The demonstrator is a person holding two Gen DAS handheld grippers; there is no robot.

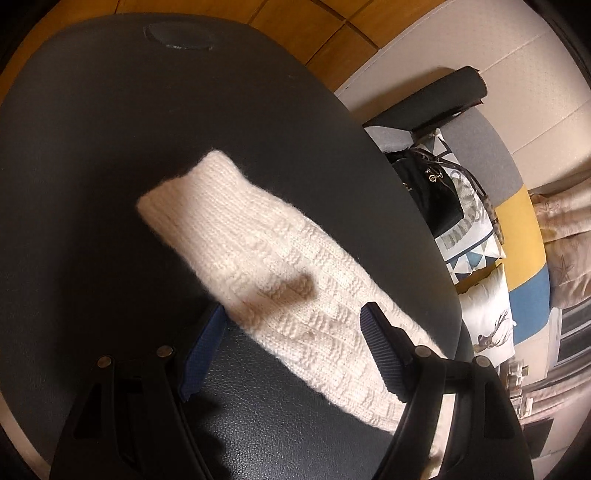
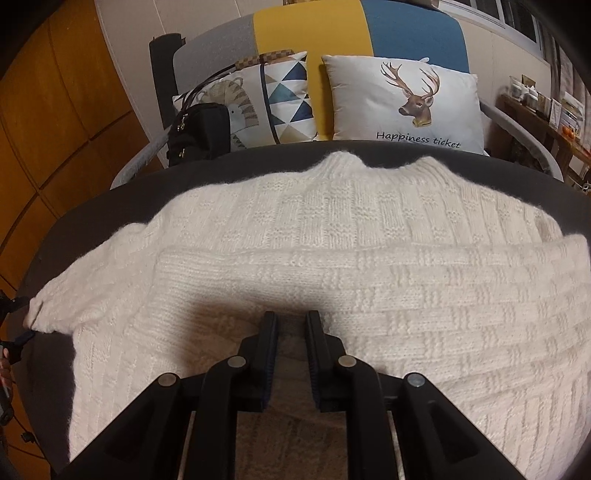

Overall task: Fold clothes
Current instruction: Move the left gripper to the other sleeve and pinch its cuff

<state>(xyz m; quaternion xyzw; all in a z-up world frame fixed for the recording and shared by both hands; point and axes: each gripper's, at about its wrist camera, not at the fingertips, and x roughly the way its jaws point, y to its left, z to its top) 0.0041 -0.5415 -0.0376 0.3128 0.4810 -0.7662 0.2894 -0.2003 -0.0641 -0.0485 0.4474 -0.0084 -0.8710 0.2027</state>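
Observation:
A cream knitted sweater (image 2: 332,221) lies spread on the dark round table (image 2: 110,203), collar toward the sofa. One sleeve (image 2: 369,280) is folded across the body. My right gripper (image 2: 291,321) hovers just over that folded sleeve with only a narrow gap between its jaws and nothing pinched. The other sleeve (image 1: 258,251) stretches out over the table (image 1: 92,147), cuff farthest away. My left gripper (image 1: 293,308) stands wide open astride this sleeve, and its blue pads (image 1: 380,350) do not press on the knit. Part of the left gripper (image 2: 16,332) shows at the picture's left edge.
Behind the table stands a sofa (image 2: 314,29) with a deer cushion (image 2: 406,103), a patterned cushion (image 2: 288,96) and a black bag (image 2: 199,129). A shelf with small items (image 2: 546,107) is at the right. Wooden floor (image 1: 332,29) lies beyond the table's far rim.

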